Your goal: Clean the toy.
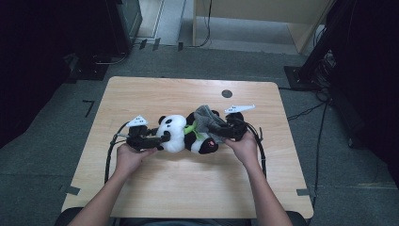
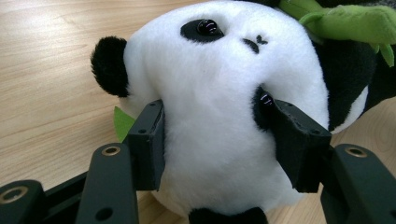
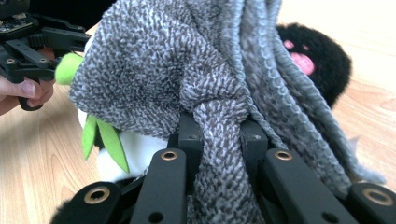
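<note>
I am dressing a plush panda lying mid-surface, my left gripper clamped on its white head, my right gripper pinching grey knit cloth draped over its body; next, I judge, tug it down.

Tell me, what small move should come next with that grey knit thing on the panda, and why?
Probably the right gripper draws the grey knit garment further along the panda, since it pinches a fold draped over the body while the left gripper clamps the head.
</note>
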A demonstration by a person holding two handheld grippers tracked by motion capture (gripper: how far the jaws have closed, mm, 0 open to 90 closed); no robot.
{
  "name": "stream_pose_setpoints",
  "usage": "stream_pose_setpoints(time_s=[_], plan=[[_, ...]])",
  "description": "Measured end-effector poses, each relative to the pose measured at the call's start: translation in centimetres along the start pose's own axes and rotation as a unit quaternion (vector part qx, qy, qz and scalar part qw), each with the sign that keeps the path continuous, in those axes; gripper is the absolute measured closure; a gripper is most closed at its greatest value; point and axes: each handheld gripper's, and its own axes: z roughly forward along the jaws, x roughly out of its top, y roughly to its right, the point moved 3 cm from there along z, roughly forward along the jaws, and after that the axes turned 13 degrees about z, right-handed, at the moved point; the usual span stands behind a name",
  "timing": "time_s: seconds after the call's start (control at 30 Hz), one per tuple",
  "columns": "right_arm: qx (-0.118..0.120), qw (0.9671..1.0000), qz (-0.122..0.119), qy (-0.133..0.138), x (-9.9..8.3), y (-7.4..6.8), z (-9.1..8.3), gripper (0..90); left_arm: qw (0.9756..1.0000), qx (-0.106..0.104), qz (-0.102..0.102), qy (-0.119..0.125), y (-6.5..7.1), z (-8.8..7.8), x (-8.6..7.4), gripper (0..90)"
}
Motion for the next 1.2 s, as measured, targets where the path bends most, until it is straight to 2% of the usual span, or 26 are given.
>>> stream_pose_setpoints(time_s=[0.17, 0.3, 0.4, 0.67, 0.87, 0.93, 1.03, 1.2], plan=[[0.002, 0.9999, 0.012, -0.003, -0.3, 0.8, -0.2, 77.6, 1.0000, -0.003, -0.001, -0.002, -0.2, 0.1, 0.2, 41.6], [-0.015, 0.9996, 0.022, -0.011, -0.8, 1.8, -0.5, 77.5, 0.9999, -0.006, -0.010, -0.001, -0.5, 0.1, 0.3, 41.6], [-0.019, 0.9988, 0.042, -0.014, -1.3, 2.8, -0.6, 77.5, 0.9999, -0.007, -0.012, -0.001, -0.6, 0.2, 0.3, 41.6], [-0.031, 0.9977, 0.056, -0.023, -2.0, 3.4, -0.6, 77.4, 0.9999, -0.009, -0.012, -0.003, -0.7, 0.2, 0.4, 41.6], [-0.031, 0.9969, 0.067, -0.028, -2.5, 3.8, -0.6, 77.3, 0.9999, -0.010, -0.010, -0.004, -0.7, 0.2, 0.4, 41.6], [-0.038, 0.9964, 0.068, -0.033, -2.7, 4.1, -0.5, 77.4, 0.9999, -0.010, -0.011, -0.004, -0.7, 0.2, 0.4, 41.6], [-0.062, 0.9949, 0.066, -0.043, -3.0, 4.5, -0.3, 77.4, 0.9999, -0.010, -0.013, -0.004, -0.7, 0.2, 0.4, 41.5], [-0.082, 0.9932, 0.064, -0.051, -3.1, 4.8, -0.3, 77.4, 0.9999, -0.010, -0.011, -0.003, -0.8, 0.2, 0.4, 41.5]])
